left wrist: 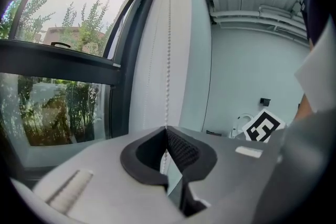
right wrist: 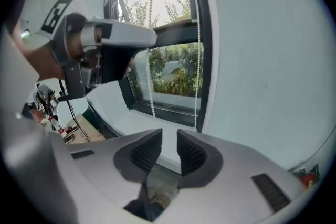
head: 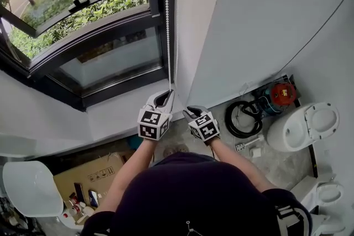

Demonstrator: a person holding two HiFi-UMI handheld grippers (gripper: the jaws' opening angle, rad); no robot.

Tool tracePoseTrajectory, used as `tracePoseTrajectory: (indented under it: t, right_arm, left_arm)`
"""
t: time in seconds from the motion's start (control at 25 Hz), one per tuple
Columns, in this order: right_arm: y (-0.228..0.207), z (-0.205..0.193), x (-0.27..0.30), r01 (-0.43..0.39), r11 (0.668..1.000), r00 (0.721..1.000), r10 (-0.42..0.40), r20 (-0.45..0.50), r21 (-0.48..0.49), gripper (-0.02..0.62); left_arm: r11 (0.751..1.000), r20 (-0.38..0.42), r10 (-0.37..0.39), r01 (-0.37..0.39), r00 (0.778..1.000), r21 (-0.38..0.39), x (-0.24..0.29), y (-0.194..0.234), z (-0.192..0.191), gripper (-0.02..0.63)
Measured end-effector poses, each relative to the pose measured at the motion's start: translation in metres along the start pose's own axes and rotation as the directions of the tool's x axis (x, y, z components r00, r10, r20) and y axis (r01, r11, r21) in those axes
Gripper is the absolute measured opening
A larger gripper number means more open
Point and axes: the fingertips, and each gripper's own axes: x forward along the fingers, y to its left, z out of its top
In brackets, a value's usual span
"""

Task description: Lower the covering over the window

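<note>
One window [head: 110, 30] fills the wall. Of two grippers, the left gripper [head: 166, 95] is pinching the bead chain [head: 167, 19], whose two strands hang along the window's right frame. The right gripper [head: 191, 112] is slightly spread and empty.

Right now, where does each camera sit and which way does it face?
Head view: on the head, looking down at window, left gripper, right gripper, forearms.
Left gripper view: on that gripper, up along shut jaws gripping the bead chain.
Right gripper view: past its open, empty jaws toward the window.
Shared: bead chain, window.
</note>
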Motion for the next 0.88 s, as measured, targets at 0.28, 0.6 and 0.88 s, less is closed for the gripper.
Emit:
tracePoseTrajectory:
  t: [0.28,0.6,0.88]
  right_arm:
    - [-0.010,0.056,-0.052,0.003,0.998,0.980,-0.017,0.199,0.069,0.095]
    - [0.025,0.186,-0.116,-0.104,0.994,0.860,0.082,0.504,0.015,0.094]
    - [0.033,0.235,-0.125,-0.086,0.995,0.827,0.094,0.555,-0.040,0.094]
  left_arm:
    - [1.000,0.006,0.002,-0.002,1.000,0.027,0.003,-0.003,-0.006,0.014]
    - [0.999,-0.079,-0.002,-0.001,0.997,-0.032,-0.003,-0.008,-0.057,0.014]
    - [0.997,-0.125,-0.014,0.004,0.992,-0.076,-0.008,-0.013,-0.086,0.014]
